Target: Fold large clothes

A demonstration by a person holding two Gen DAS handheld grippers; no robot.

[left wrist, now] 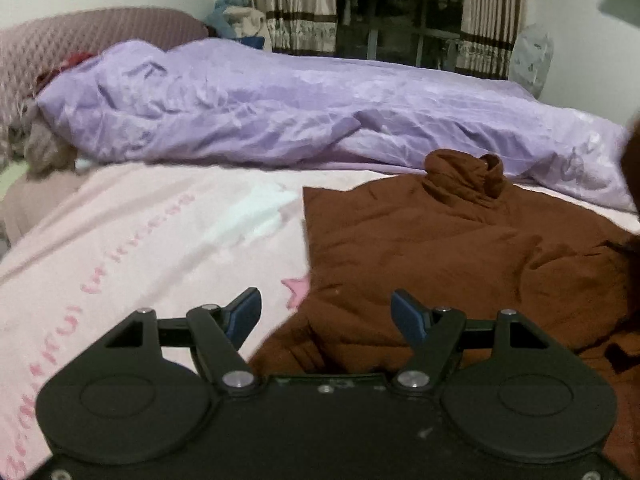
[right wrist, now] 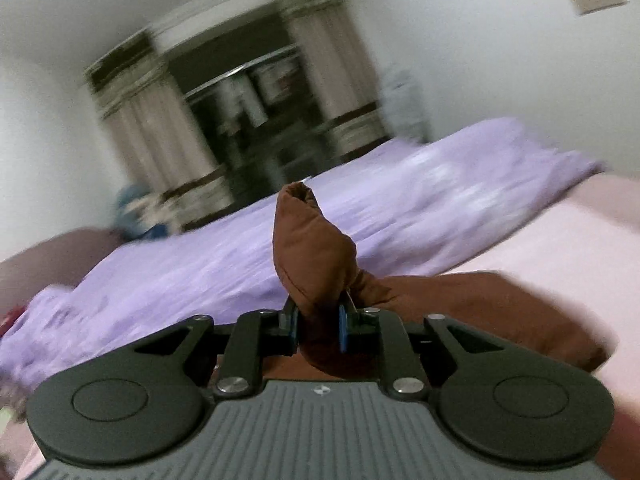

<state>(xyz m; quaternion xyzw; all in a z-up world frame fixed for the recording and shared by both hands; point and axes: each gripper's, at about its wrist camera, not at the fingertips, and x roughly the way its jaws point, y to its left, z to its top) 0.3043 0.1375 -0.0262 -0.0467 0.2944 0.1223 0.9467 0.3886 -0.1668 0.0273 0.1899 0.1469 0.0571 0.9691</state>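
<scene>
The brown padded jacket looks soft, bulky and light; the right claw pinches a puffy fold, likely its sleeve. The left claw hangs spread over the hem just ahead; a seam edge seems the surest hold.

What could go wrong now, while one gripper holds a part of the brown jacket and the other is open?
1. The right gripper pinches only a small bunched end of the brown jacket; the padded fabric may slip out when pulled.
2. The left gripper is open and holds nothing, so the jacket body may drag across the pink sheet and bunch up.
</scene>
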